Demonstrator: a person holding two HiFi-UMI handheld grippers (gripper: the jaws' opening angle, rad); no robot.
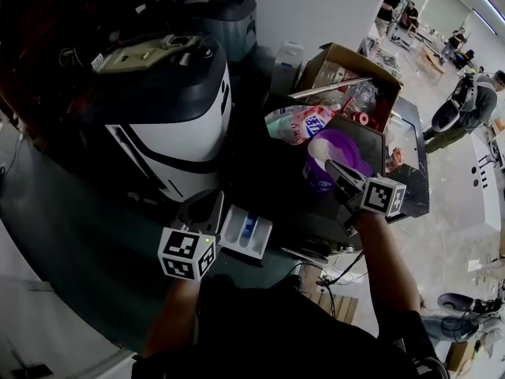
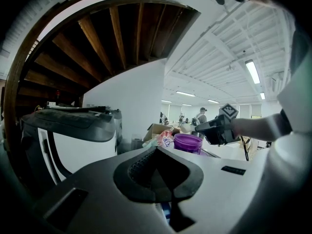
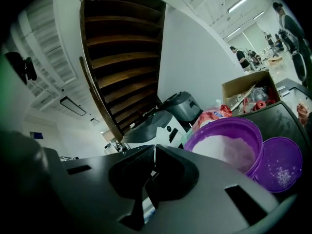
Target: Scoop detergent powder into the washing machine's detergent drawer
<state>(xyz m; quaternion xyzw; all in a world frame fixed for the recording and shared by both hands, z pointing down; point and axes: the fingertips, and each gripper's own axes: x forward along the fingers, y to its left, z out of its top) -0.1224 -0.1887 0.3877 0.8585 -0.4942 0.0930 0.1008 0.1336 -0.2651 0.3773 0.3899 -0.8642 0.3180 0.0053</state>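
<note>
Right gripper (image 3: 152,165) has its jaws pressed together on a thin white sliver, which seems to be the handle of a scoop (image 2: 187,128), though little of it shows. It hangs at the near rim of an open purple tub (image 3: 222,133) filled with white detergent powder (image 3: 228,152). The tub's purple lid (image 3: 280,165) lies just right of it, dusted with grains.

To the near left, well apart from the tub, the white detergent drawer (image 1: 246,232) stands pulled out, with a blue patch in one compartment. The left gripper (image 1: 207,208) sits at the drawer's left edge. Its jaws are closed, and nothing can be made out between them.

Beyond the drawer rises the white, dark-topped washing machine (image 1: 177,129). A red and blue detergent bag (image 1: 297,123) lies just beyond the tub. An open cardboard box (image 1: 347,60) stands farther off to the right.
</note>
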